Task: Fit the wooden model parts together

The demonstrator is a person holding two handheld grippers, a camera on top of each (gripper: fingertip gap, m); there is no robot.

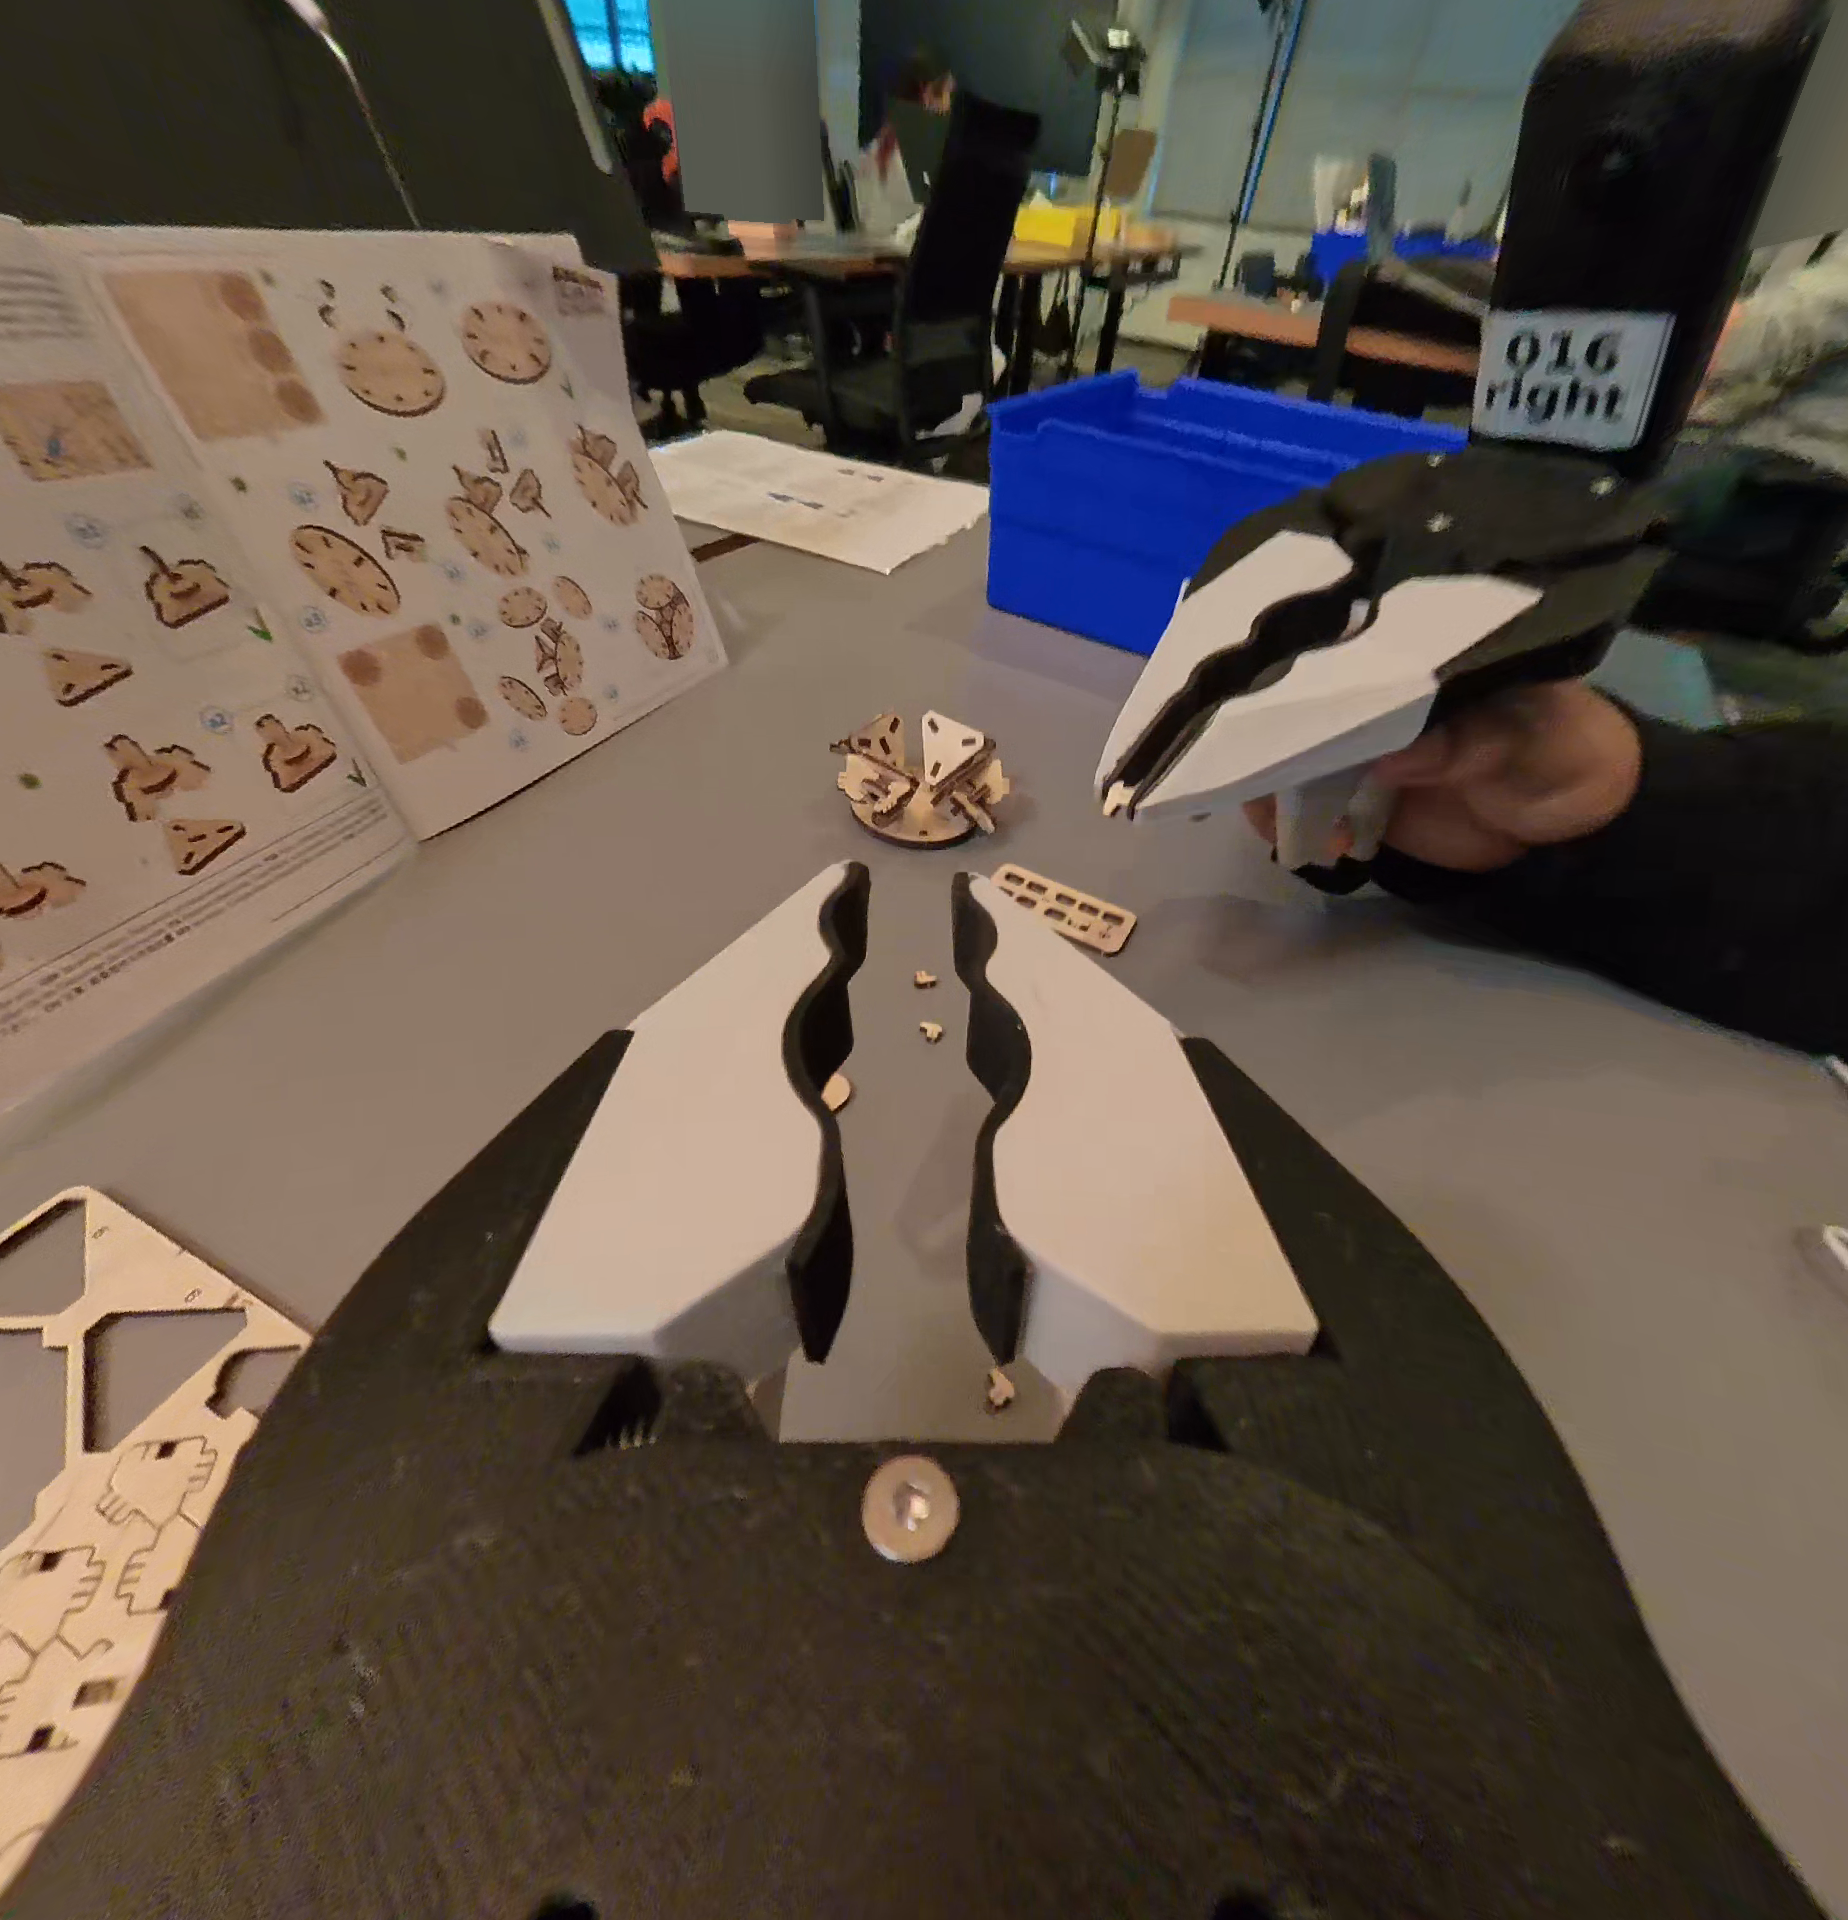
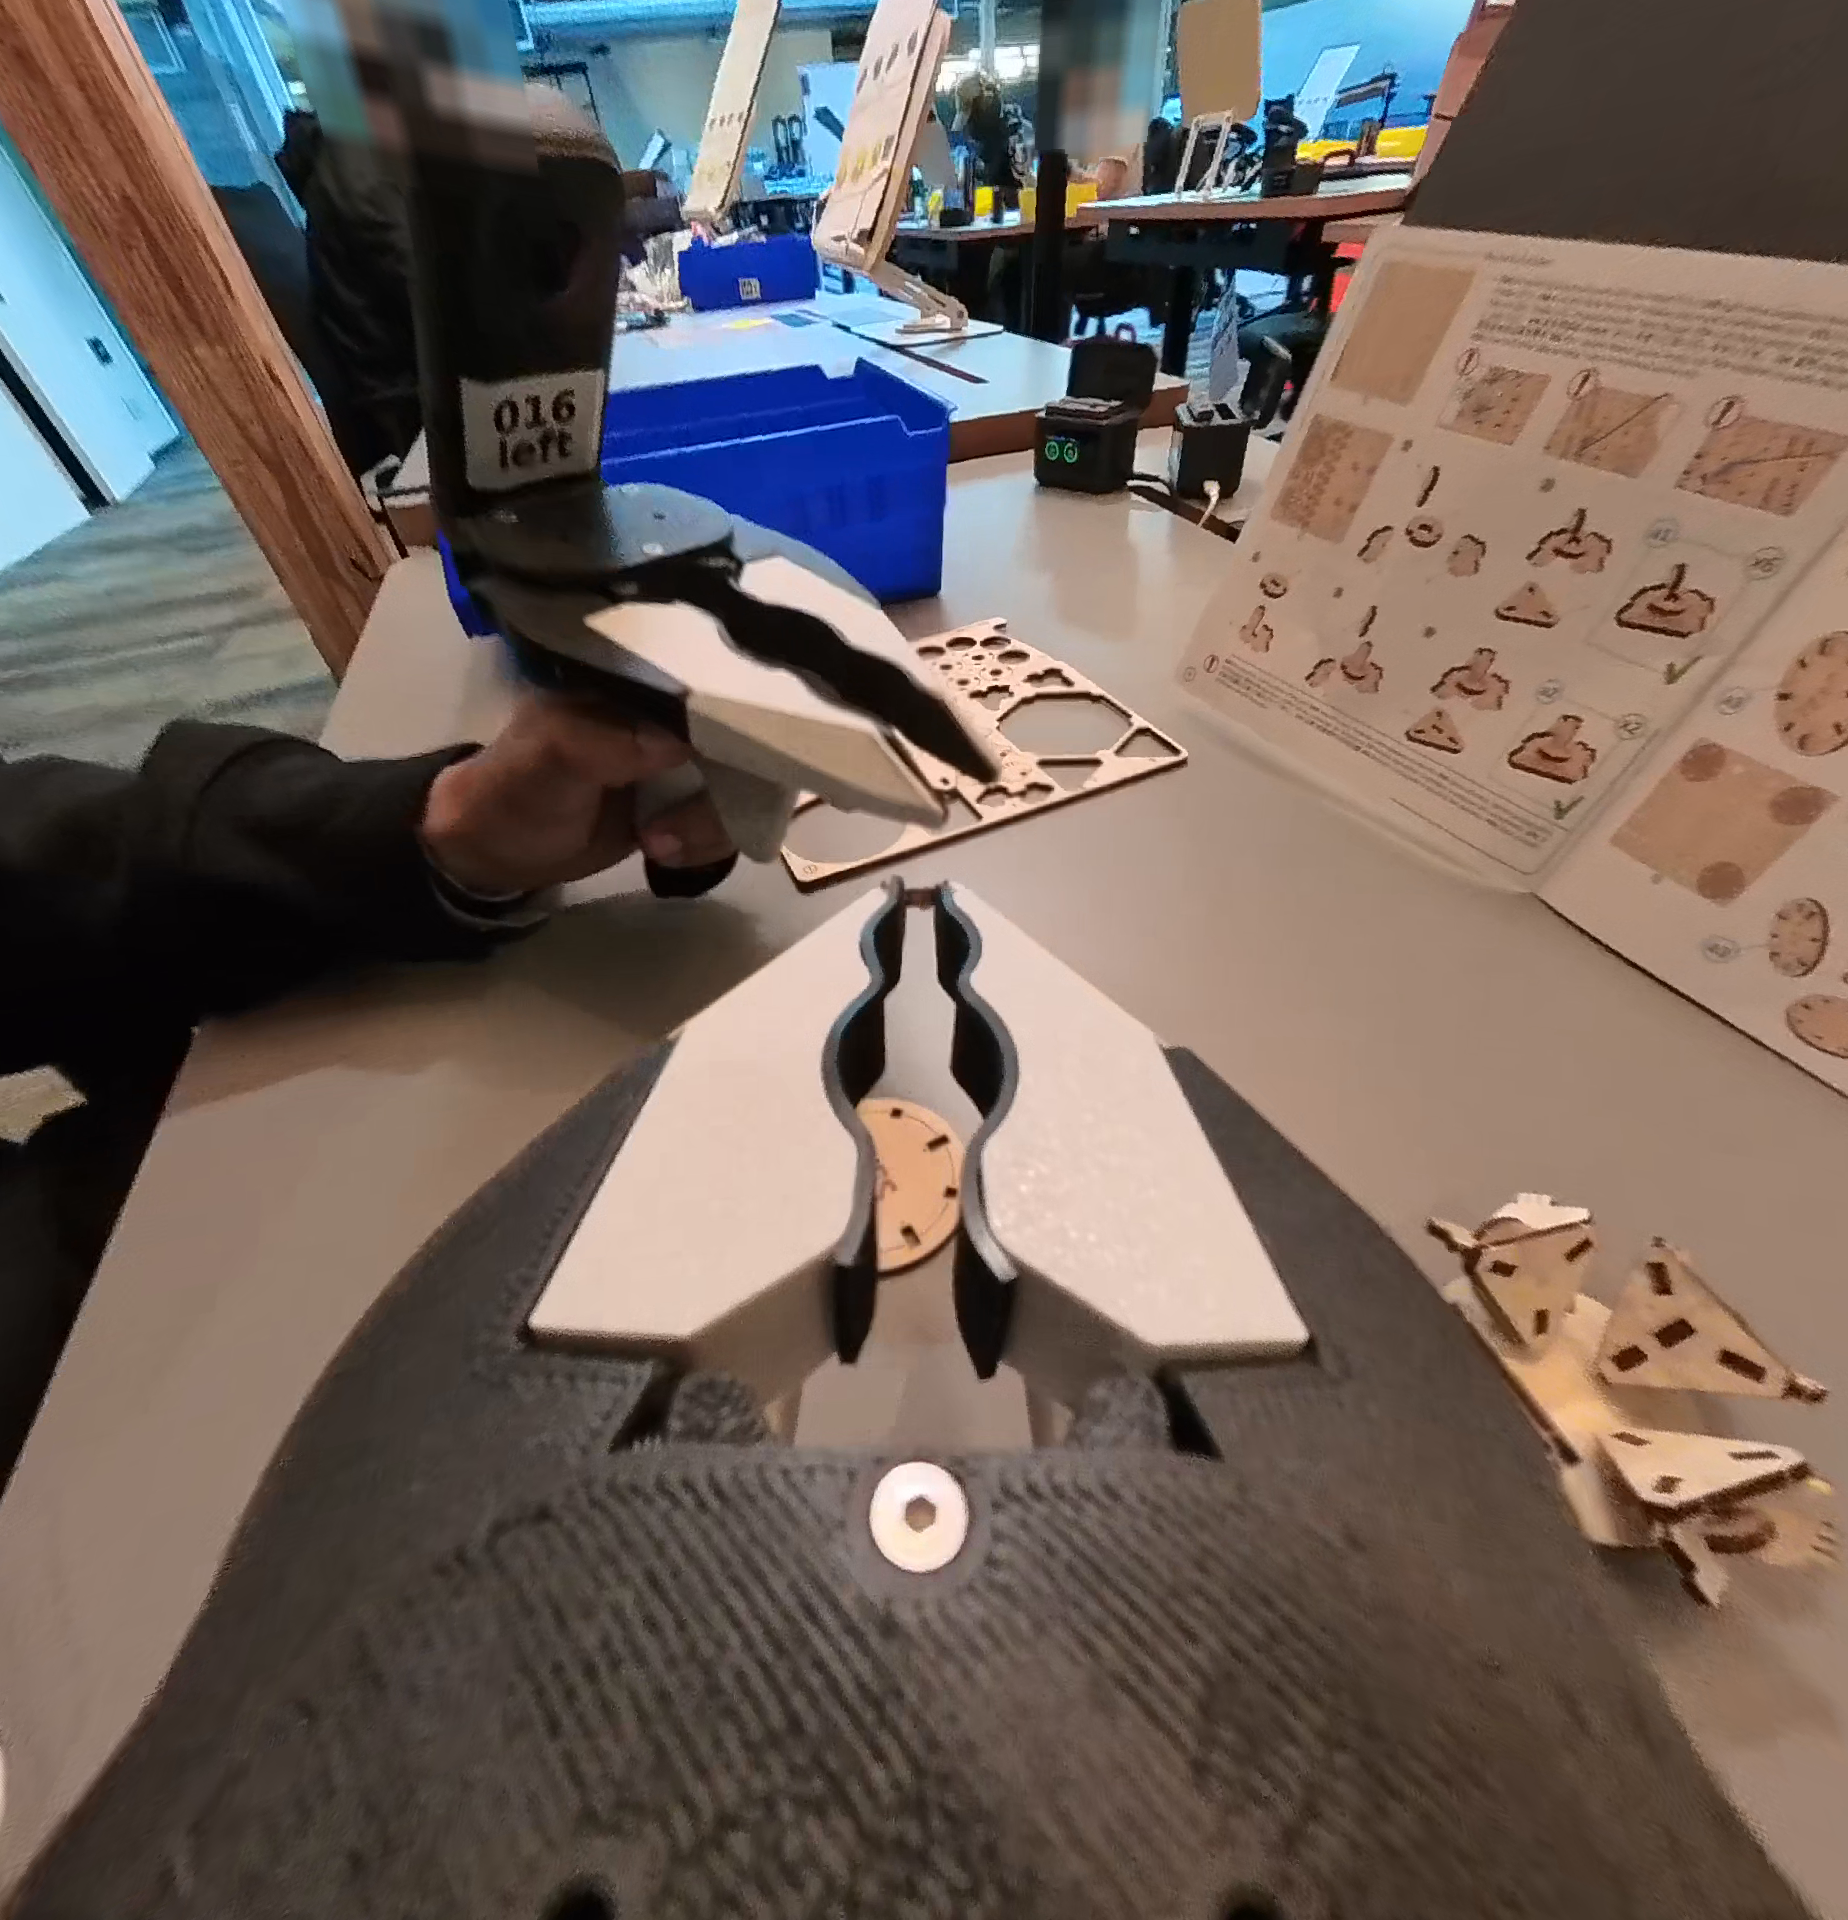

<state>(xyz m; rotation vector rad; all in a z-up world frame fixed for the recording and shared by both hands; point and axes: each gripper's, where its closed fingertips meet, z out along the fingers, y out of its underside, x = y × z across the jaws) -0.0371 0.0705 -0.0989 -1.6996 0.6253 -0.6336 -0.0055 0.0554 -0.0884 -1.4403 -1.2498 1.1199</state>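
Wooden puzzle model [image 1: 918, 790], part-built w/ triangular plates standing on a round base, sits on the grey tabletop [image 1: 587, 987] just ahead of the left gripper [image 1: 909, 883]; in the right wrist view it lies at lower right [image 2: 1637, 1382]. Left jaws are spread w/ nothing between the pads; small wooden bits [image 1: 927, 978] lie on the tabletop under the gap. A small slotted wooden strip [image 1: 1065, 909] lies just beside the right-hand fingertip.

Right gripper [image 2: 915, 894] has its jaws nearly together, pinching a tiny wooden piece [image 1: 1113, 798] at the tips, held above the tabletop, right of the model. A hand [image 1: 1460, 790] in a dark sleeve holds it.

Tabletop also carries an open instruction booklet [image 1: 307, 499] propped upright, a blue plastic bin [image 1: 1128, 499], loose paper sheet [image 1: 816, 499]. Room behind: open office w/ desks, chairs, light stands.

Left view only: corner of a laser-cut wooden sheet [image 1: 78, 1455] at lower left, w/ parts punched out. Right view only: a wooden disc [image 2: 909, 1184] w/ slots on the tabletop beneath the jaws, a punched-out wooden sheet [image 2: 1055, 727] beyond the left gripper, a wood post [image 2: 172, 312] at the tabletop edge, black chargers [image 2: 1091, 447] at the back, carpeted floor [image 2: 120, 623].
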